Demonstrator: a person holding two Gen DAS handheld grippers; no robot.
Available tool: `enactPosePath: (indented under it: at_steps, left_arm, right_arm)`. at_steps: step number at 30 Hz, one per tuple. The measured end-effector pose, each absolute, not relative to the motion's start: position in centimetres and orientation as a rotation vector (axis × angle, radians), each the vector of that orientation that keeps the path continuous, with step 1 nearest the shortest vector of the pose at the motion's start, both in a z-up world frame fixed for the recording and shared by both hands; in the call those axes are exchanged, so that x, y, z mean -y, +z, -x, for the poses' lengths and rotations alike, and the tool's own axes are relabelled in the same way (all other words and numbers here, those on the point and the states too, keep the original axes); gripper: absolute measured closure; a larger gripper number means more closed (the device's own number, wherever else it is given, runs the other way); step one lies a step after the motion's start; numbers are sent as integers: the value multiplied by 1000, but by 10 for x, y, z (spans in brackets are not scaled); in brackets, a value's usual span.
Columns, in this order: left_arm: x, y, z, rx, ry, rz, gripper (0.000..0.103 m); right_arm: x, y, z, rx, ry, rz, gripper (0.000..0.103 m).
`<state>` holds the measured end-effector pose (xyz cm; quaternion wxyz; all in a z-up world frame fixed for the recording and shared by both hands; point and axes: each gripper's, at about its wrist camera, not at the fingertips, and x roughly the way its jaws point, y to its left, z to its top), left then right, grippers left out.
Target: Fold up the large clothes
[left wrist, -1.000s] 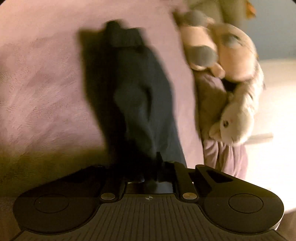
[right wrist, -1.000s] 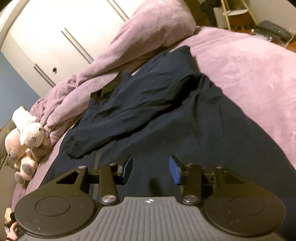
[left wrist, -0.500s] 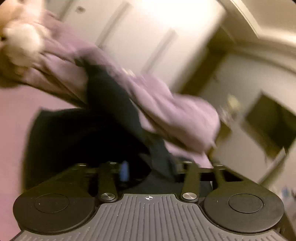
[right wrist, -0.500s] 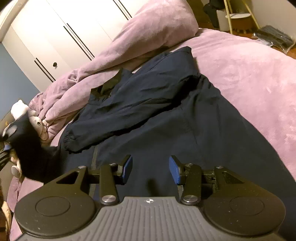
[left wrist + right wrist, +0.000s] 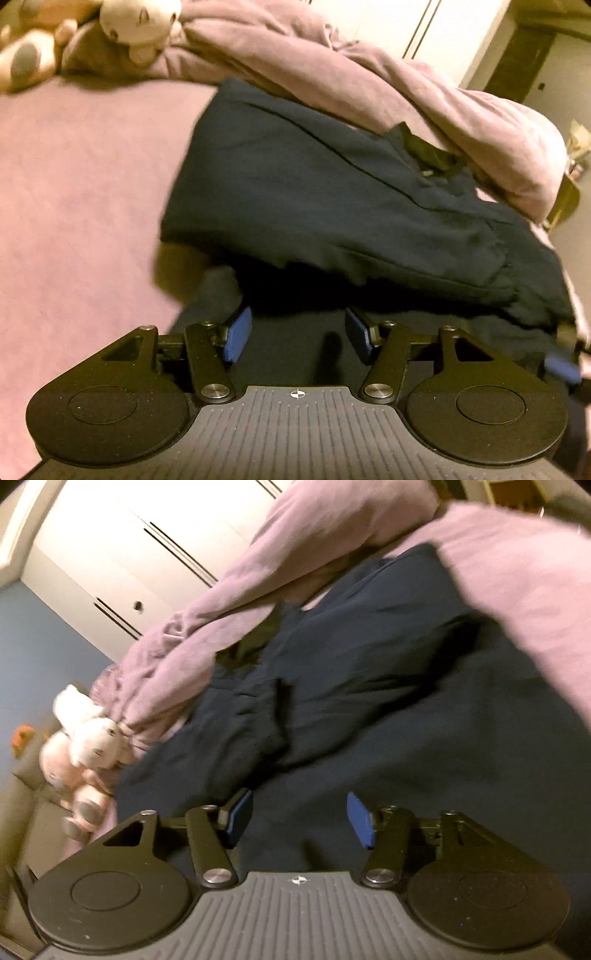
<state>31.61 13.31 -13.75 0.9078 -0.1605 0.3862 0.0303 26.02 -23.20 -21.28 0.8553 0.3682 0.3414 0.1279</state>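
We look down from both wrists, close above the dark garment (image 5: 332,192) (image 5: 388,686); the left view faces its left edge, the right its middle, and both share the plush toy (image 5: 140,22) (image 5: 88,734).

pink-covered bed (image 5: 81,192), white wardrobe doors (image 5: 122,542), blue wall (image 5: 48,638).

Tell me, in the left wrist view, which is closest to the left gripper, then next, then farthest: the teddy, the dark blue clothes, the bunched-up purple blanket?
1. Dark blue clothes, right ahead of the left gripper, jaws opening, nothing between.
2. Purple blanket, behind the clothes.
3. Teddy, far top left.
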Motion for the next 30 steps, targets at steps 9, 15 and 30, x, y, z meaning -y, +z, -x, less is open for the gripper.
enactPosePath:
  at_steps: [9, 15, 30]
  left_arm:
    - [-142, -149, -295, -765, 27, 320, 42]
    - [-136, -149, -295, -769, 27, 304, 41]
    - [-143, -146, -293, -772, 51, 386, 39]
  right_arm:
    - [191, -232, -333, -779, 289, -933, 48]
    - [189, -218, -334, -774, 287, -906, 79]
    - [195, -236, -327, -813, 314, -1089, 74]
